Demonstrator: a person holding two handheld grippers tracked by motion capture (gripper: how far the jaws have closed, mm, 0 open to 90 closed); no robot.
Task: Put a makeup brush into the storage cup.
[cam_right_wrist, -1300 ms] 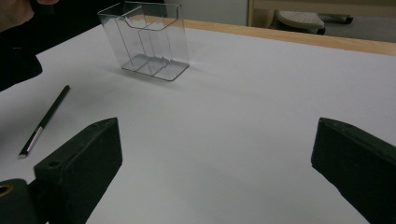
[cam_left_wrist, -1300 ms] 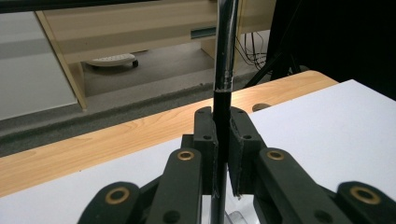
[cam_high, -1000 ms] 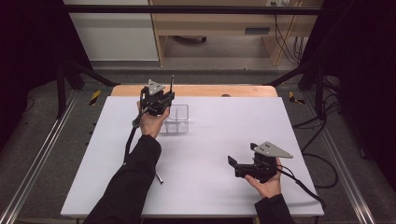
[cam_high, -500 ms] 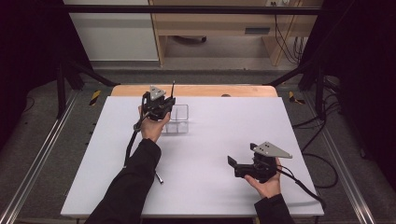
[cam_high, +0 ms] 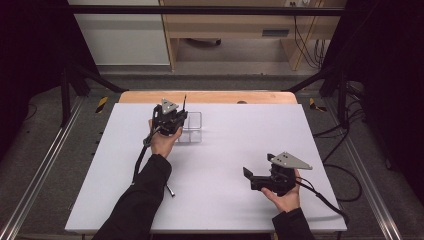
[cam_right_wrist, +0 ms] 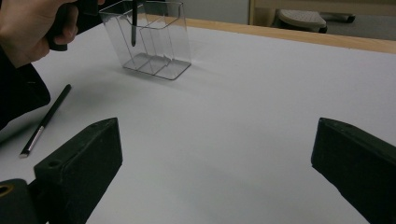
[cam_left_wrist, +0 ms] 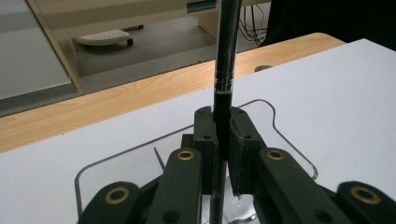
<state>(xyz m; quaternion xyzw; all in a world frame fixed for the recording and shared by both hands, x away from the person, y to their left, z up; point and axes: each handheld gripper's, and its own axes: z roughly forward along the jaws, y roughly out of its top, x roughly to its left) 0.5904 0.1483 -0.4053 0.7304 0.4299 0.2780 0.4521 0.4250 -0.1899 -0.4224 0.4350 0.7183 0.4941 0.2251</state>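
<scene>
Left gripper [cam_high: 172,119] upper left of centre in high view, jaws pinching black pen [cam_left_wrist: 225,84] upright. Pen's lower end inside clear plastic organizer [cam_high: 192,128], seen through wall in right gripper view, upper left [cam_right_wrist: 134,25]. Organizer stands on white table [cam_high: 240,145], near far wooden edge. Right gripper [cam_high: 255,179] lower right in high view, jaws spread wide, nothing between them. Second black pen [cam_right_wrist: 44,121] lies flat on table, left side of right gripper view, well apart from organizer.
</scene>
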